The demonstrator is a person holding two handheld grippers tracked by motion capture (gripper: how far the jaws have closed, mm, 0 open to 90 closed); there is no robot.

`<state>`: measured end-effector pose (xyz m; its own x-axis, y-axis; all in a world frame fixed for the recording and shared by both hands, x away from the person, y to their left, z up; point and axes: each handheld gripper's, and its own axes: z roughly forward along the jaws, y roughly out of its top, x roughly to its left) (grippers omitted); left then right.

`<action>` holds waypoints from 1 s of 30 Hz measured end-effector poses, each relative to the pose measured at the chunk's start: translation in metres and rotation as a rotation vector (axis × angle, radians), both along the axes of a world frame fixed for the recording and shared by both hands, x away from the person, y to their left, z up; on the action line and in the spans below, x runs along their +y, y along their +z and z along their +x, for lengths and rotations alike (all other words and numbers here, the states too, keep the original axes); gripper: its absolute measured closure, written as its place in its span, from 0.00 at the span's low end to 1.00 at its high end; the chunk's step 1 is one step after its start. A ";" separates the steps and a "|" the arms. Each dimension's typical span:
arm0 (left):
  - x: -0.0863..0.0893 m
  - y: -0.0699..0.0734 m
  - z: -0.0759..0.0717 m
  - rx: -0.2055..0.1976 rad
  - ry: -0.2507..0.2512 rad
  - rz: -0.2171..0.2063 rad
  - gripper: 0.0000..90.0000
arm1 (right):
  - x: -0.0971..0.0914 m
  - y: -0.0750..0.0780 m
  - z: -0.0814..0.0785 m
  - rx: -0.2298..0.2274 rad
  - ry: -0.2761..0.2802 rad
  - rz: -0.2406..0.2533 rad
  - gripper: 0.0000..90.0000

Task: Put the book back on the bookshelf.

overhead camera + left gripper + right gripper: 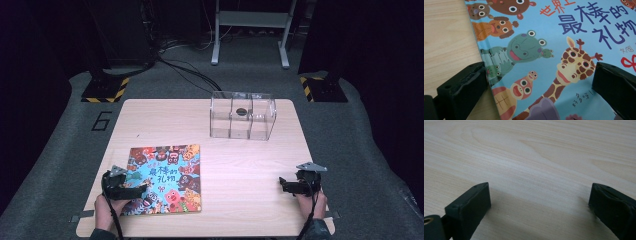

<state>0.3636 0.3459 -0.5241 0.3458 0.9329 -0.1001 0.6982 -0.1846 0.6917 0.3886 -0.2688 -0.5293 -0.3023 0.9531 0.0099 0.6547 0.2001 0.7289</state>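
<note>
Low at the near left of the table [250,160]: left gripper [131,192], held in the left hand [107,206], jaws spread wide over the picture book [167,175]. Seen in the left gripper view as two black jaws far apart, one beside the book's left edge above bare wood, the other above the blue cover near the giraffe; nothing between them but the cover with its frog, turtle and Chinese title. Contact with the book: cannot tell. Book lying flat and closed at the near left of the tabletop.

Near right: right gripper [290,186] in the right hand [311,202], well apart from the book, jaws equally wide, over bare pale wood, holding nothing.

Farther back, past centre: clear plastic box [242,115] with compartments, standing alone, a small dark round object [241,111] in its middle section.
</note>
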 end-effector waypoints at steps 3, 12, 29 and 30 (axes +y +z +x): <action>-0.007 0.000 0.001 -0.001 -0.004 -0.003 0.00 | 0.000 0.000 0.000 0.000 -0.002 0.003 0.04; -0.020 0.000 0.001 -0.001 -0.034 -0.001 0.00 | 0.000 0.000 0.000 0.000 0.000 0.000 0.04; -0.057 0.001 0.004 0.012 -0.125 0.004 0.00 | 0.000 0.000 0.000 0.001 0.002 -0.004 0.04; -0.058 0.002 0.005 0.013 -0.150 0.025 0.00 | 0.000 0.000 0.000 0.000 0.003 -0.004 0.04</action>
